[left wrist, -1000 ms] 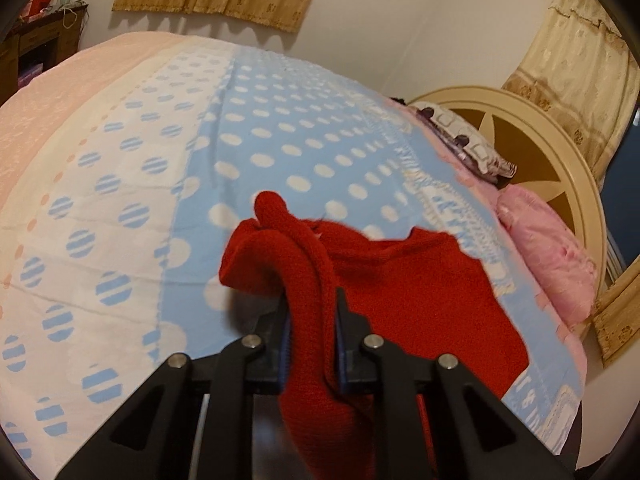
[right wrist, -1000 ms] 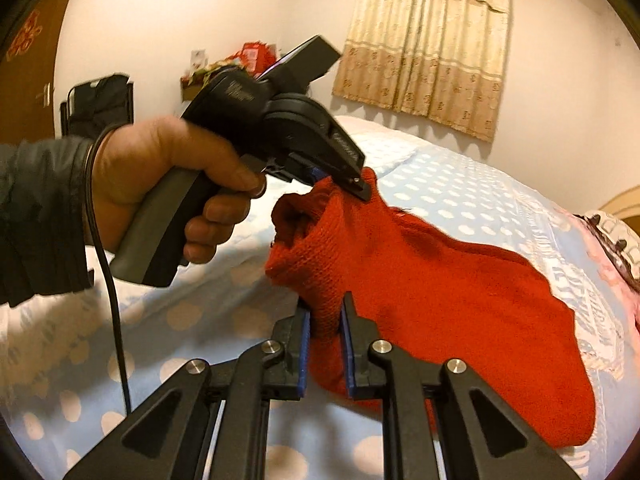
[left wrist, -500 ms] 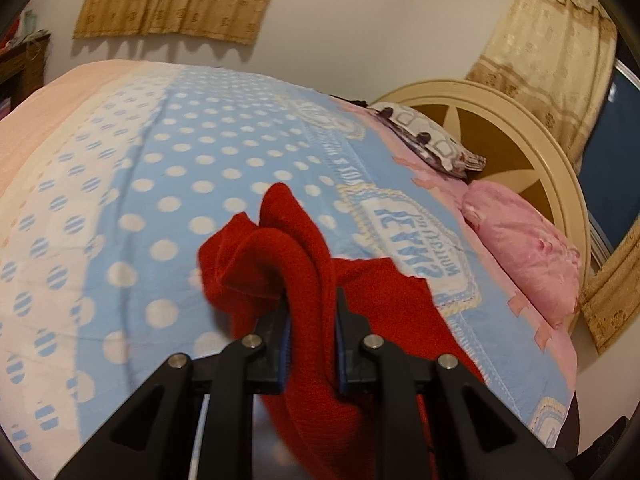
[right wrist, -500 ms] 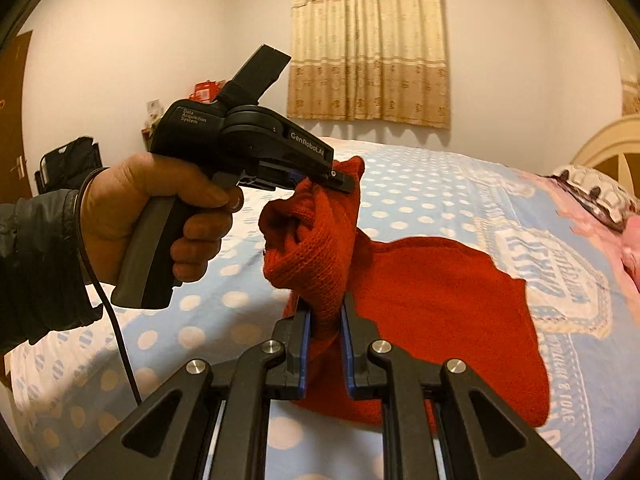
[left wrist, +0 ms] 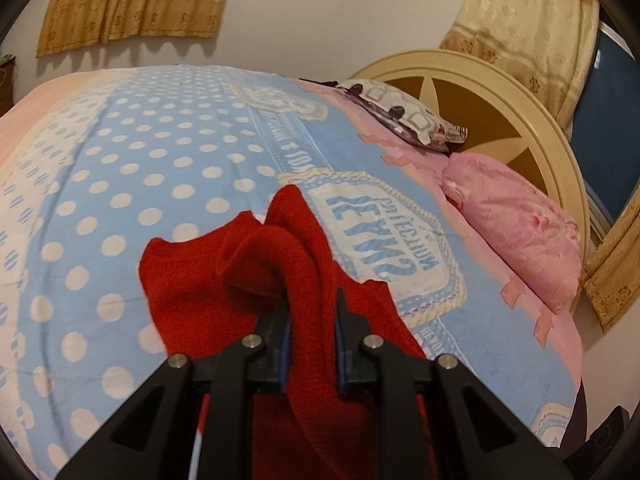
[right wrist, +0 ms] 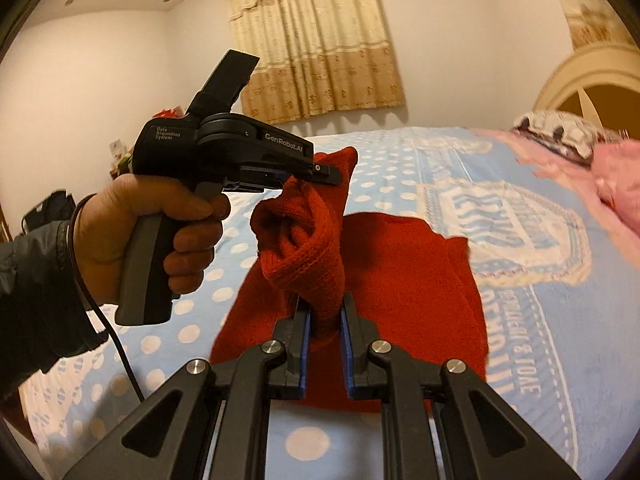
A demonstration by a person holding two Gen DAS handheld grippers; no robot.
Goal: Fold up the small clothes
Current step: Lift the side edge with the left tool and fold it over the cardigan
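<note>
A small red knit garment [right wrist: 404, 272] lies partly on the blue polka-dot bedspread [right wrist: 540, 340]. My right gripper [right wrist: 323, 316] is shut on a bunched edge of it and holds that edge lifted. My left gripper [left wrist: 310, 312] is shut on another edge of the red garment [left wrist: 188, 284], also lifted. In the right wrist view the left gripper [right wrist: 308, 172] is held by a hand at the left, just above and behind my right gripper. The lifted part is bunched between the two grippers; the rest hangs down onto the bed.
A pink pillow [left wrist: 516, 236] and a patterned pillow [left wrist: 404, 114] lie by the round cream headboard [left wrist: 500, 92] at the right. Curtains [right wrist: 316, 40] hang on the far wall. A cable [right wrist: 120, 348] trails from the left gripper's handle.
Both grippers have carried the held edges of the red garment across the bed toward the headboard side. More of the garment lies doubled on the bedspread's printed patch.
</note>
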